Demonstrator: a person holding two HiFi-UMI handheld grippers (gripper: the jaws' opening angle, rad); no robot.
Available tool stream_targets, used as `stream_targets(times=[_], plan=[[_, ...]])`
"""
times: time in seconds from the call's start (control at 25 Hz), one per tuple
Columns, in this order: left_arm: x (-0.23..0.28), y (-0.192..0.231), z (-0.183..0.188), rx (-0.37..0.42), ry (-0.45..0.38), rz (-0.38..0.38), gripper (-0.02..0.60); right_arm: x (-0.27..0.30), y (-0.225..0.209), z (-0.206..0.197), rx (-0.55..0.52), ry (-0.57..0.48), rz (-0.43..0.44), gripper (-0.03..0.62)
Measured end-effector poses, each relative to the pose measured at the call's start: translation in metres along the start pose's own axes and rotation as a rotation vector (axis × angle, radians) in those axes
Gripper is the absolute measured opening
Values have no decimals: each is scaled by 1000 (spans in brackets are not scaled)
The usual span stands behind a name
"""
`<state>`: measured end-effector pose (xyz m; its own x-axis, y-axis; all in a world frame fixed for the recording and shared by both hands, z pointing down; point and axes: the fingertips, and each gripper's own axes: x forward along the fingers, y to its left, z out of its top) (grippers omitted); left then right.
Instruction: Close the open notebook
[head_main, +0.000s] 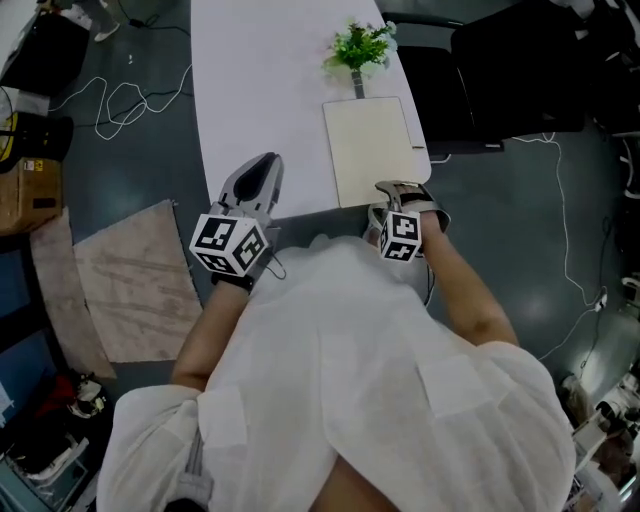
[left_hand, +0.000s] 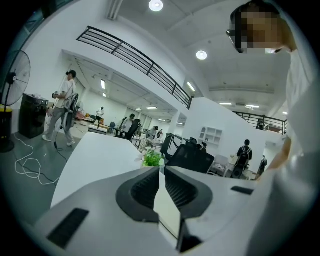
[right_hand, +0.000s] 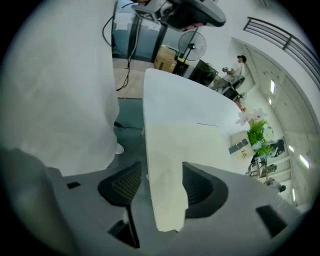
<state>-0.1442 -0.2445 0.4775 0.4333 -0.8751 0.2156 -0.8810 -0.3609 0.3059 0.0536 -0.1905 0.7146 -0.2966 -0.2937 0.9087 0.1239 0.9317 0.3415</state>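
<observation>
Head view: a white desk (head_main: 260, 100) runs from near to far. The notebook (head_main: 375, 150) lies flat at the desk's near right corner, showing one plain cream face. A small green plant (head_main: 358, 45) stands just beyond its far edge. The left gripper (head_main: 268, 160) is over the near edge of the desk, left of the notebook and apart from it. The right gripper (head_main: 400, 190) is at the notebook's near right corner. The person's white shirt (head_main: 340, 370) fills the near part of the frame. On the floor to the left are a brown mat (head_main: 140, 280), a cardboard box (head_main: 30, 190) and loose cables (head_main: 110, 100). A black chair (head_main: 520, 70) stands far right. Left gripper view: the fingers (left_hand: 145, 192) are clenched, tips meeting, with nothing held. Desk, plant (left_hand: 151, 159) and black chairs lie ahead, with a floor fan (left_hand: 12, 80) at far left. Right gripper view: the fingers (right_hand: 200, 187) are released and stand well apart. The notebook's cream surface (right_hand: 180, 145) shows in the gap, with a strip of dark floor between its straight edge and the left-hand finger. Whether either finger touches it cannot be told. The plant (right_hand: 257, 132) is far right.
</observation>
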Motion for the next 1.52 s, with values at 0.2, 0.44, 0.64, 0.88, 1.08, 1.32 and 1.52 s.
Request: stream_targets(times=[0.2,0.44,0.64,0.88,1.08,1.32,1.52], plan=[[9,-4,-8,-16,19,2,34,12,-1,-12,-91,37,-38,259],[18,-11,-12,-12,37,-14,32,22,-3,-20,-177,76,-81,261],[19,-14,-13,-4,47,-25,34,18,0,-20,-186,71,-74,204],[15,-16,-13,4,45,-39,32,1,0,-22,-179,64,-108,119],[15,-18,-13,7,37,-51,34,-18,-12,-18,-151,40,-154,86],[12,-19,-8,8,28,-61,34,-46,-38,-6,-120,17,-206,63],[10,-18,-3,10,18,-60,34,-63,-49,3,-108,-3,-177,55]])
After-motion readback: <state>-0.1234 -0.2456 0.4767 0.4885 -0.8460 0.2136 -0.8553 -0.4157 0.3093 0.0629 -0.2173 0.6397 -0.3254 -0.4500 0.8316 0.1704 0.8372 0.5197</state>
